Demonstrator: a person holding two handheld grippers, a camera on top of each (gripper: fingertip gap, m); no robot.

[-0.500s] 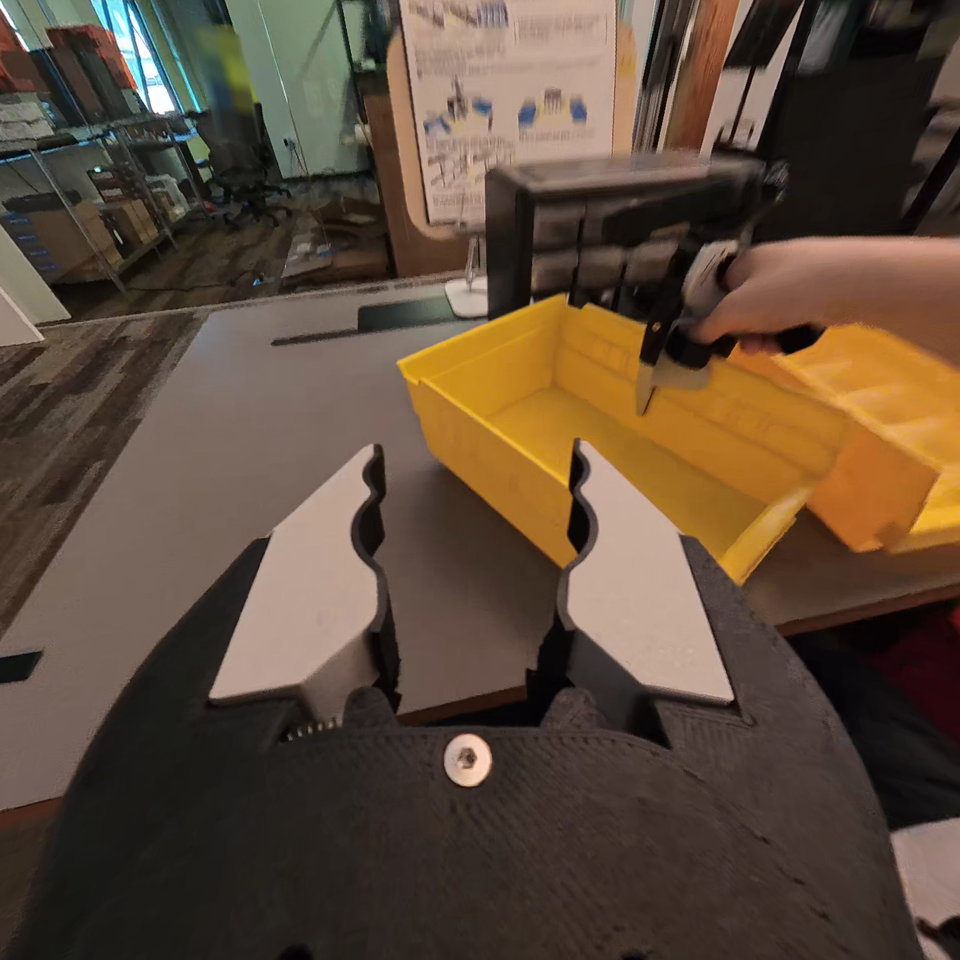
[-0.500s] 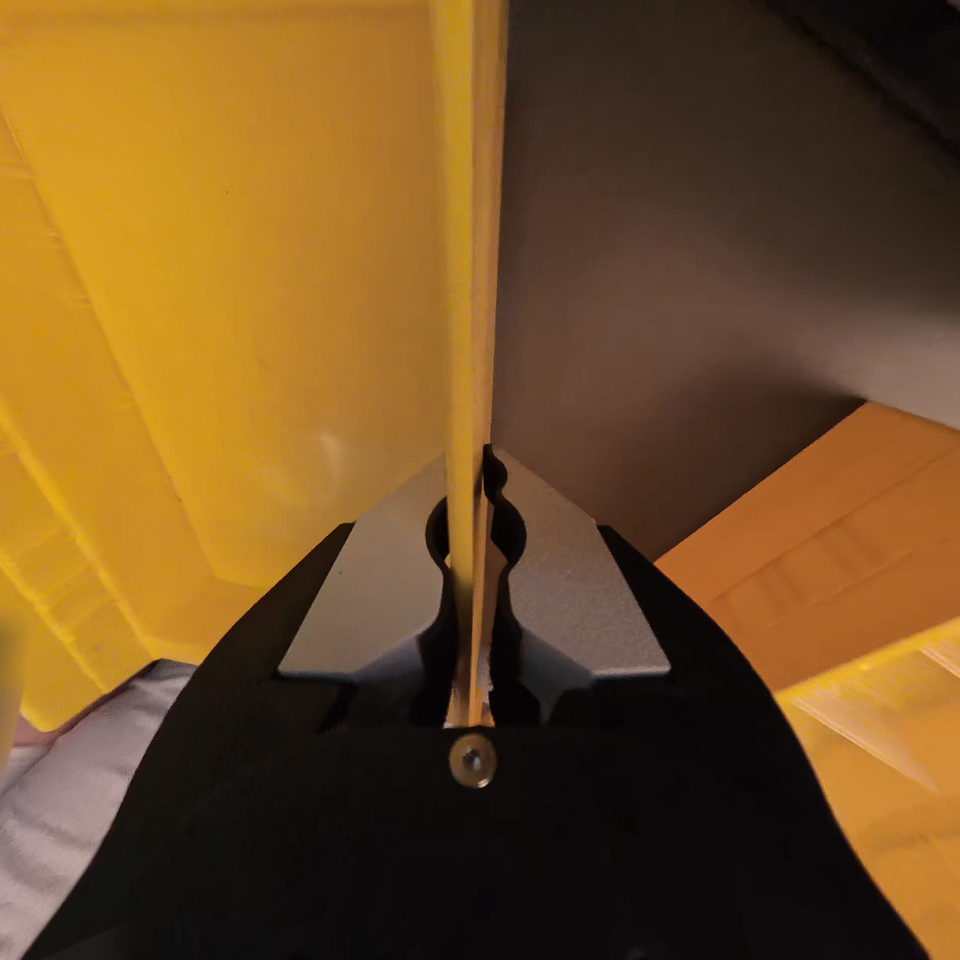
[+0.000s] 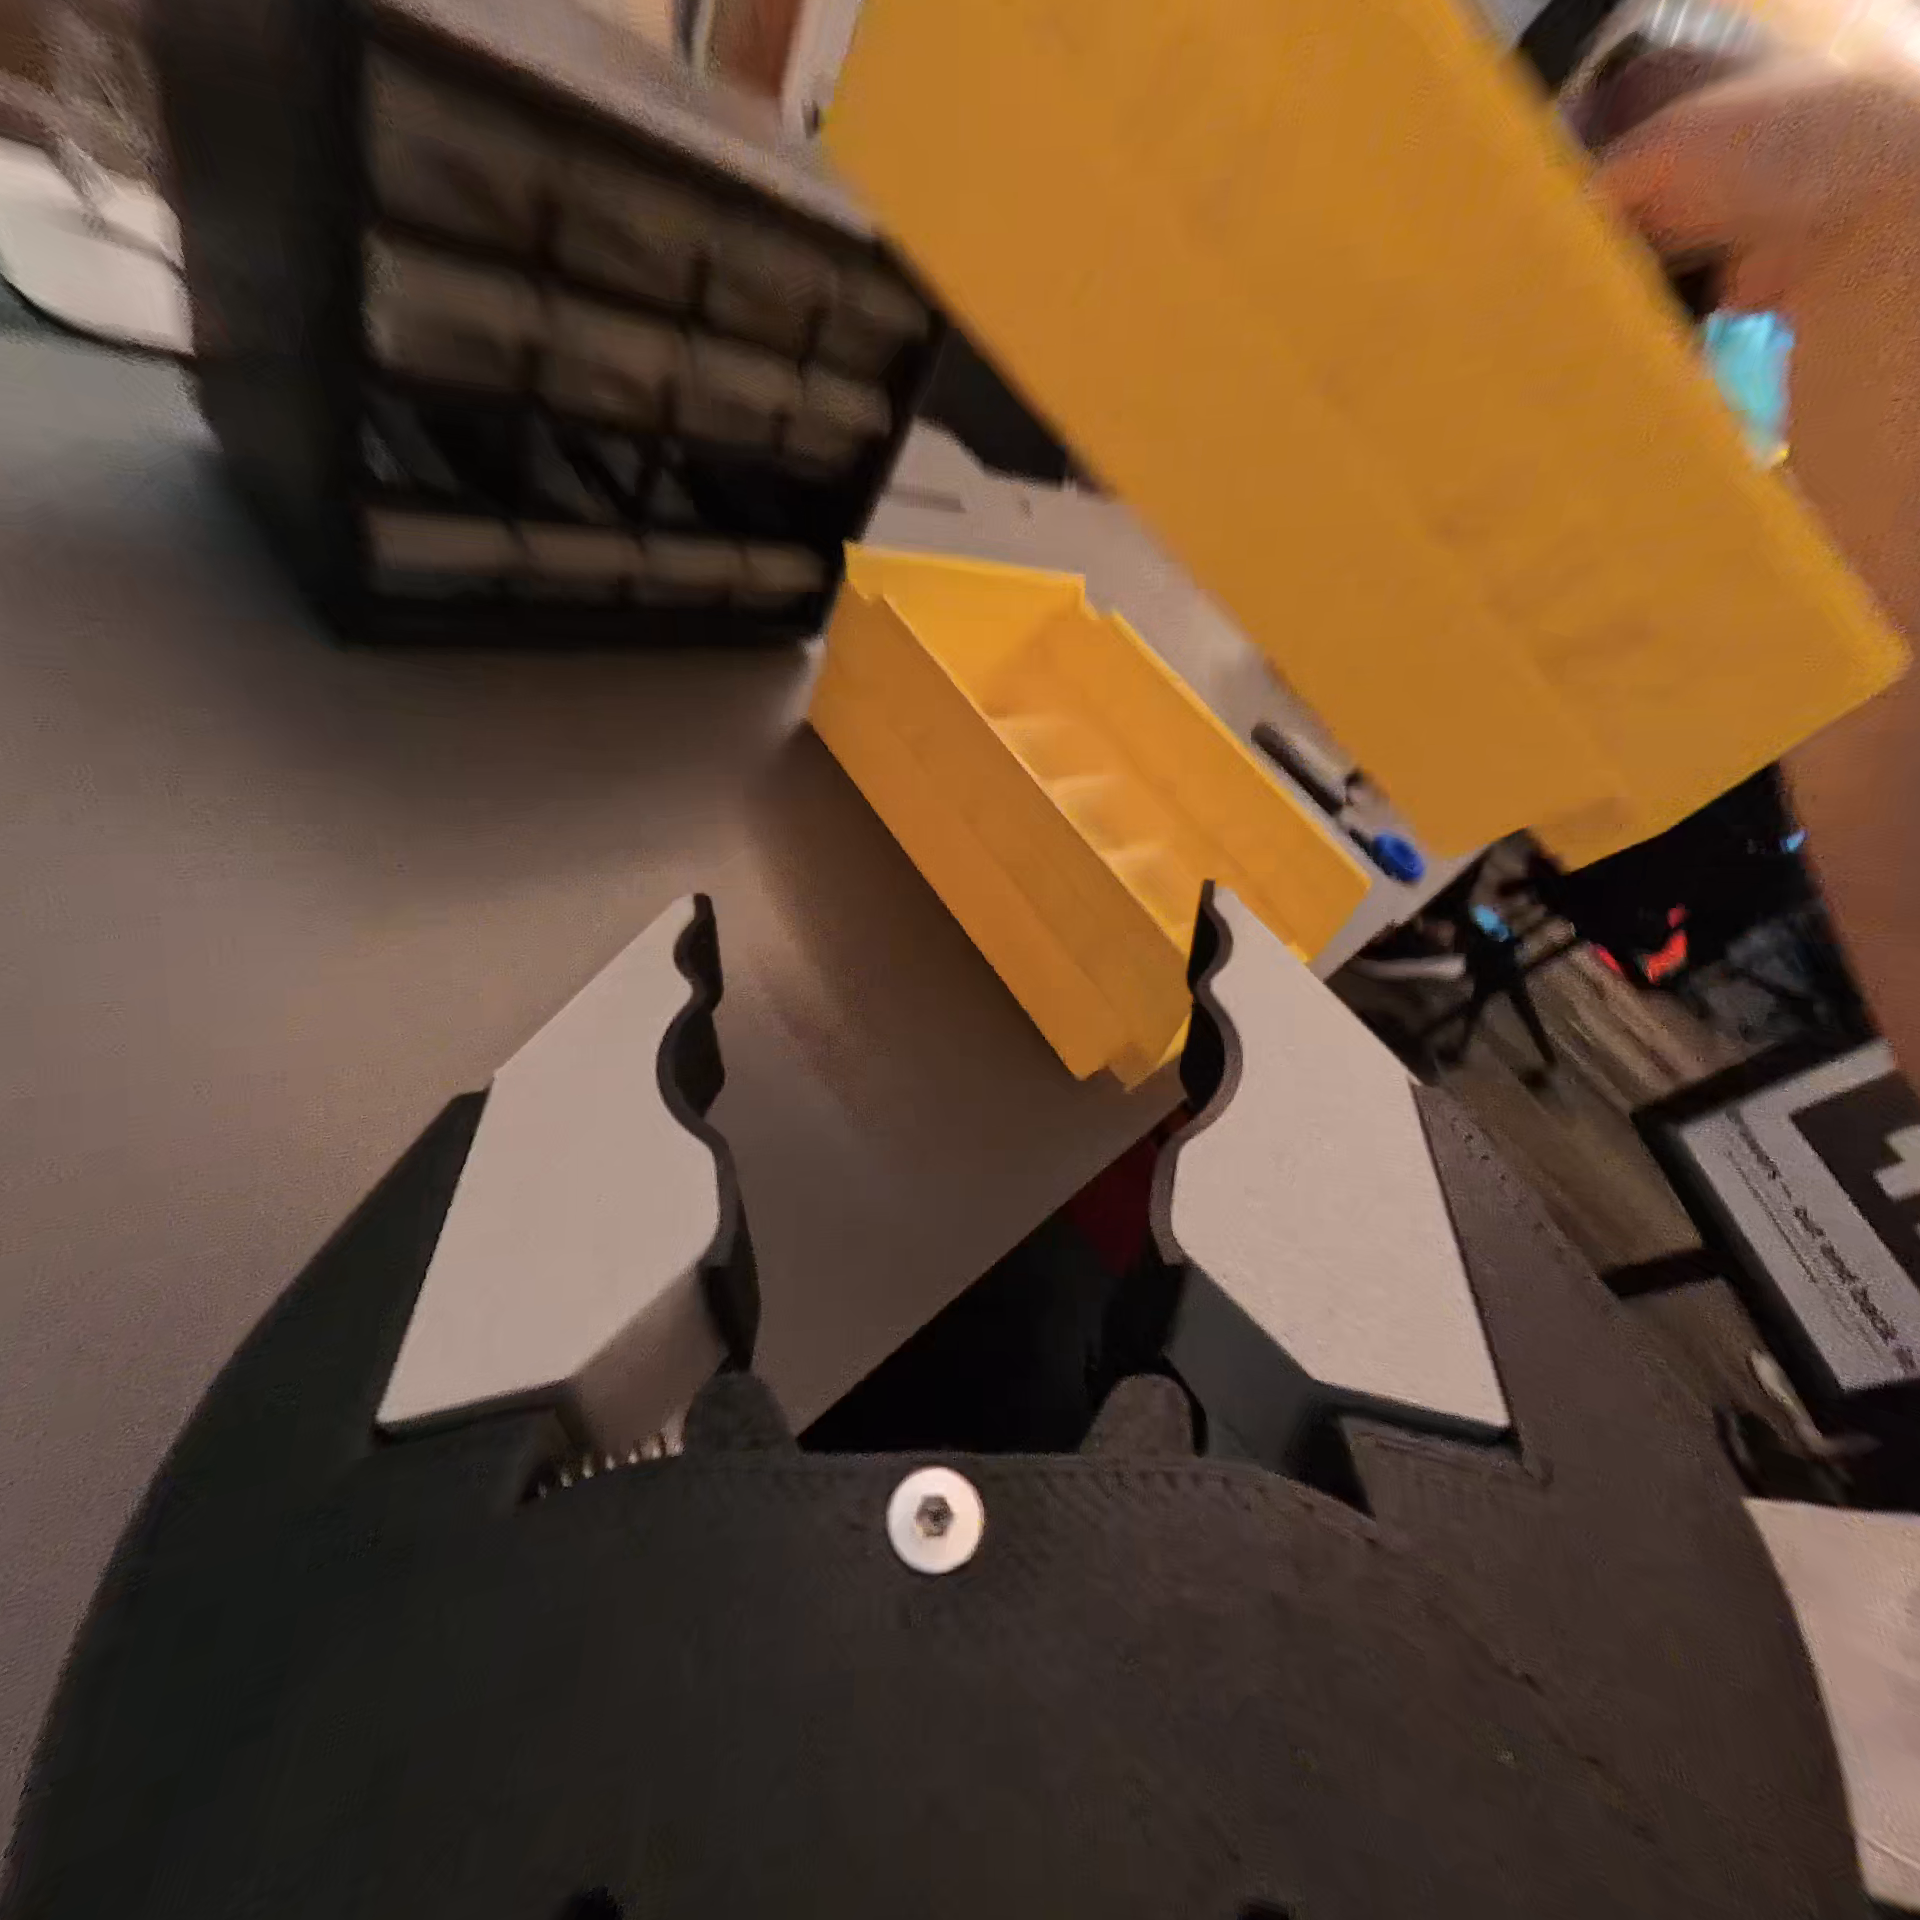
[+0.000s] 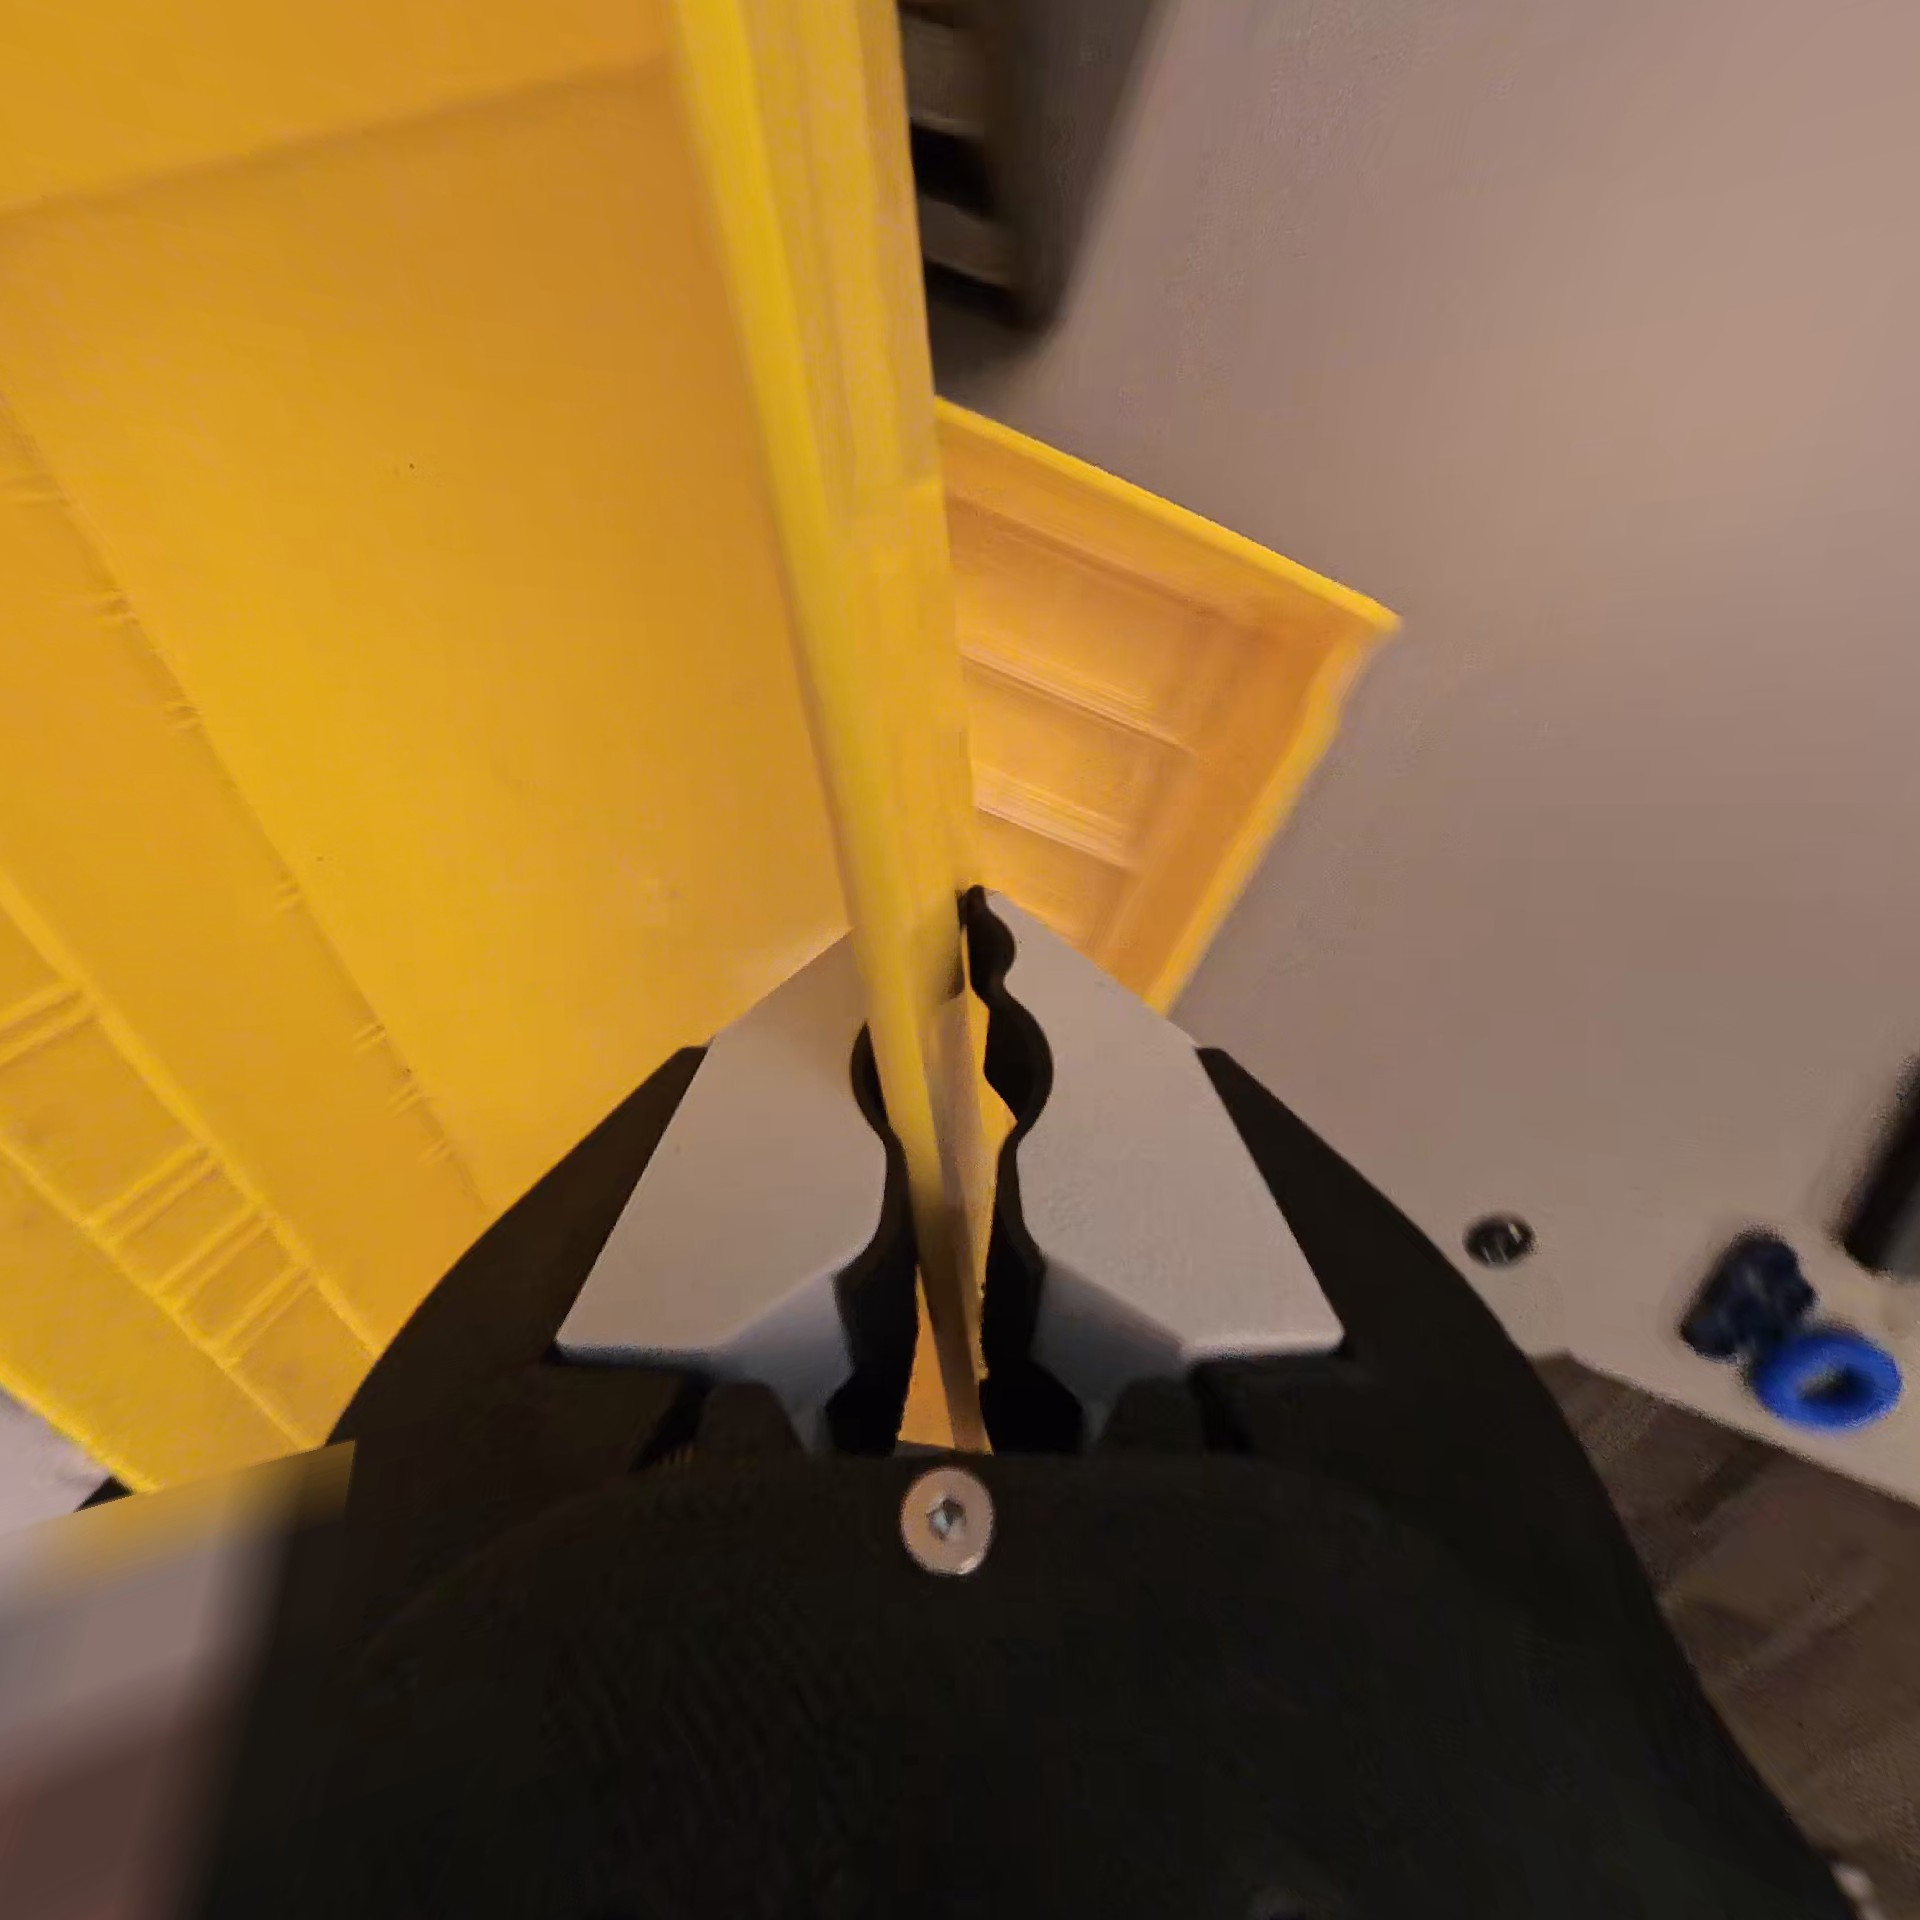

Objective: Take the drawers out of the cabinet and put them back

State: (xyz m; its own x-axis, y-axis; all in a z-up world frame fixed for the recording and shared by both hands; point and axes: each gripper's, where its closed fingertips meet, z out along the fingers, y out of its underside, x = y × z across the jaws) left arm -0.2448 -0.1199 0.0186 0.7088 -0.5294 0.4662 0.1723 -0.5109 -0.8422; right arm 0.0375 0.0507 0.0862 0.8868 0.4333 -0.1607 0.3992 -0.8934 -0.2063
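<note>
Lifting since before: right tool (image 4: pixel 940 1049) clamped on one yellow bin's (image 3: pixel 1351 395) wall, now airborne at 1 o'clock. Second bin (image 3: pixel 1049 790) on tabletop (image 3: pixel 312 883). Left tool (image 3: pixel 951 935) apart, empty. One cabinet (image 3: pixel 540 353), 11 o'clock.

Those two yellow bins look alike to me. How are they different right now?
The held bin is in the air, tilted, its wall pinched by the right gripper; the other bin rests on the table, ungripped. The resting one shows inner dividers; the held one's floor looks plain. Both are yellow plastic.

Warm, dim indoor light; motion blur smears the cabinet (image 3: pixel 540 343) and both views' edges; wide-angle bending throughout
</note>
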